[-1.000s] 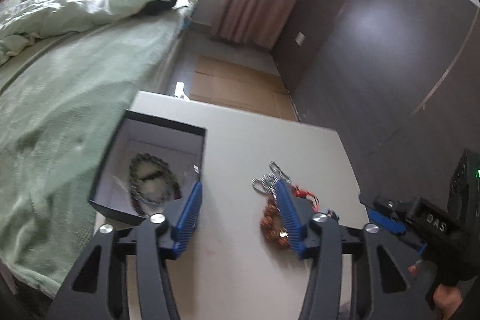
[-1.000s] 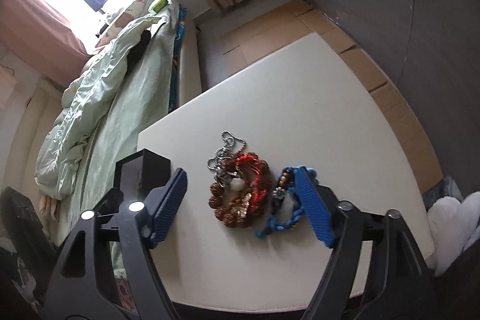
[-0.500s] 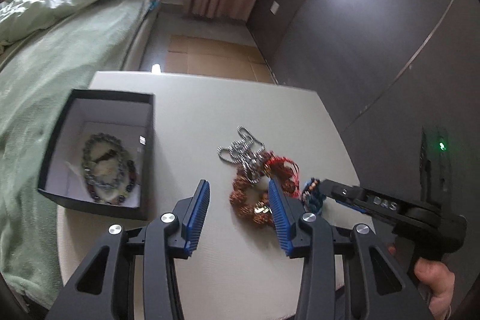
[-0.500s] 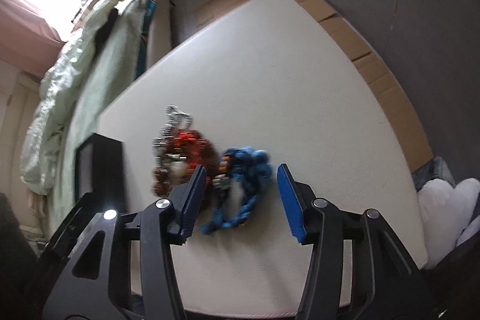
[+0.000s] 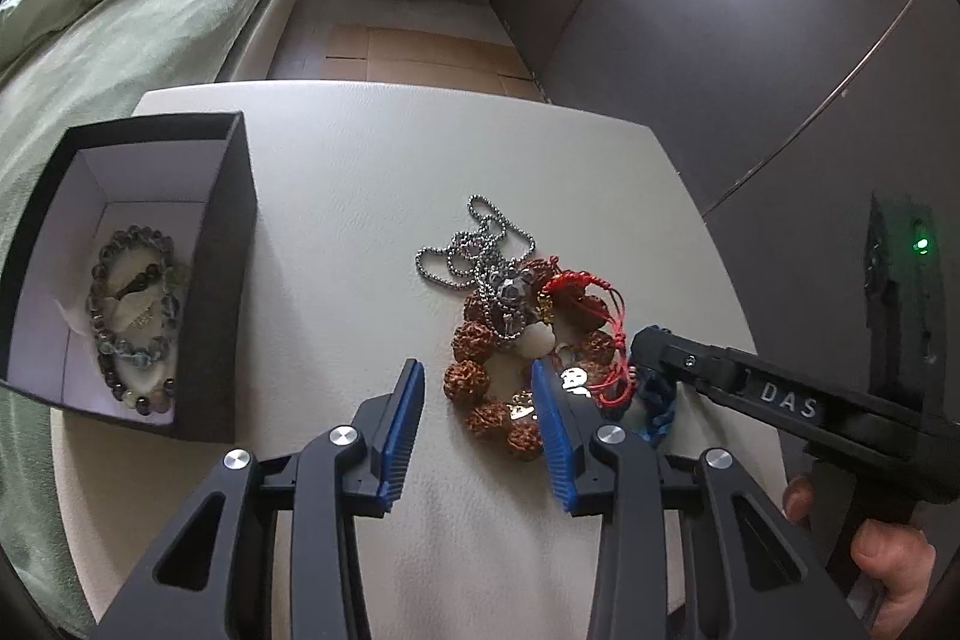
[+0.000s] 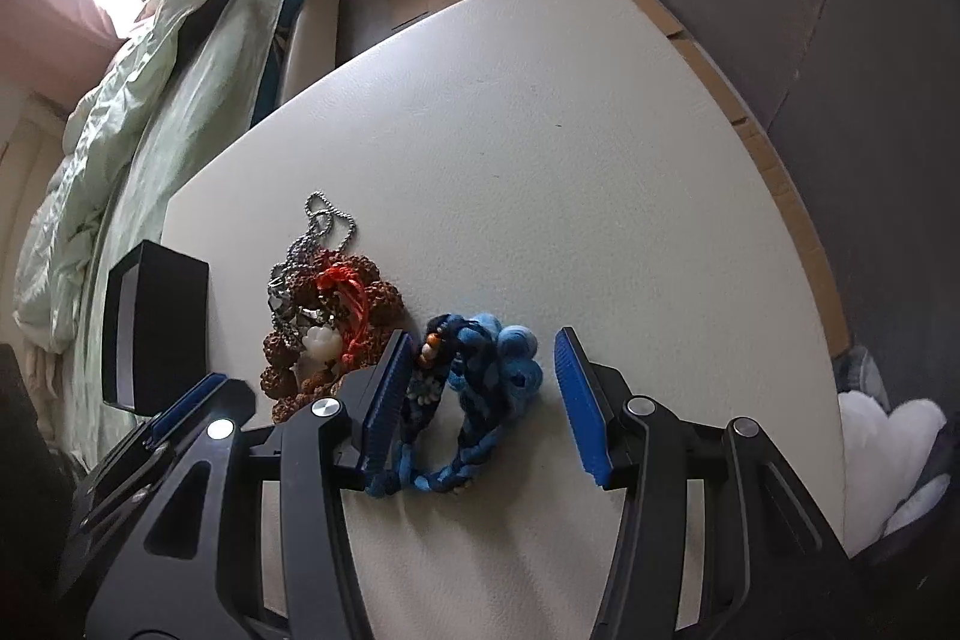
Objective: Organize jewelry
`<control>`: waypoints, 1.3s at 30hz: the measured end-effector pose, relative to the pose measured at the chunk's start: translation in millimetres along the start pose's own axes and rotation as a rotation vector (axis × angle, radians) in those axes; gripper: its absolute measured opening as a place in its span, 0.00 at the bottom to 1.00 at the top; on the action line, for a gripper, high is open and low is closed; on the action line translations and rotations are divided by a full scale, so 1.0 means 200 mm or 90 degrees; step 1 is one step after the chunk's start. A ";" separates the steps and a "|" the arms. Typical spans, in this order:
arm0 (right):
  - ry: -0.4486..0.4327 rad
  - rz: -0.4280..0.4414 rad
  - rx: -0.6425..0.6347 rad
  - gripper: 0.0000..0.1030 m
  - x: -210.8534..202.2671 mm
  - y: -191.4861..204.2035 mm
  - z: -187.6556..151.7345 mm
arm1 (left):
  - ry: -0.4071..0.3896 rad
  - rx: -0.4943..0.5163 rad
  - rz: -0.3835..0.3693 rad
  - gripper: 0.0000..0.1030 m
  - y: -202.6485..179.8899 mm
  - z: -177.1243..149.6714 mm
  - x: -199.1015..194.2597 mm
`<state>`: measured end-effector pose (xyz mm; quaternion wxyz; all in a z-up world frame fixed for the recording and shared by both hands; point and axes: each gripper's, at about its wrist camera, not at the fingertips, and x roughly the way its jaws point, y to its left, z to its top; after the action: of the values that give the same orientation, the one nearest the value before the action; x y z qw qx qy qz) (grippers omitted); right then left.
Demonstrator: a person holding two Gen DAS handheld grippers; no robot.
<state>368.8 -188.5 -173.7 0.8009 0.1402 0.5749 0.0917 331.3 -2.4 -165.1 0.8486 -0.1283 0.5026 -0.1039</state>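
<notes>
A pile of jewelry lies on the white table: a silver ball chain, a brown seed-bead bracelet, a red cord bracelet and a blue braided bracelet. A black box at the left holds a grey bead bracelet. My left gripper is open, just short of the brown bracelet. My right gripper is open with its fingers on either side of the blue bracelet, low over the table. It also shows in the left wrist view.
A bed with green bedding runs along the table's left side. A dark wall stands to the right. Cardboard sheets lie on the floor beyond the table. Something white and fluffy lies below the table's right edge.
Both grippers have moved forward and down toward the pile. The right gripper shifted right from the brown bracelet and now straddles the blue one. Both stay open.
</notes>
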 end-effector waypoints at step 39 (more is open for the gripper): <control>-0.111 0.101 -0.005 0.08 -0.34 0.10 -0.05 | -0.089 -0.013 -0.042 0.16 -0.07 0.04 -0.32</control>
<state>338.6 -188.6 -109.5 0.8385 0.1897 0.4900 0.1445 307.0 4.2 -104.1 0.8762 -0.1605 0.4389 -0.1175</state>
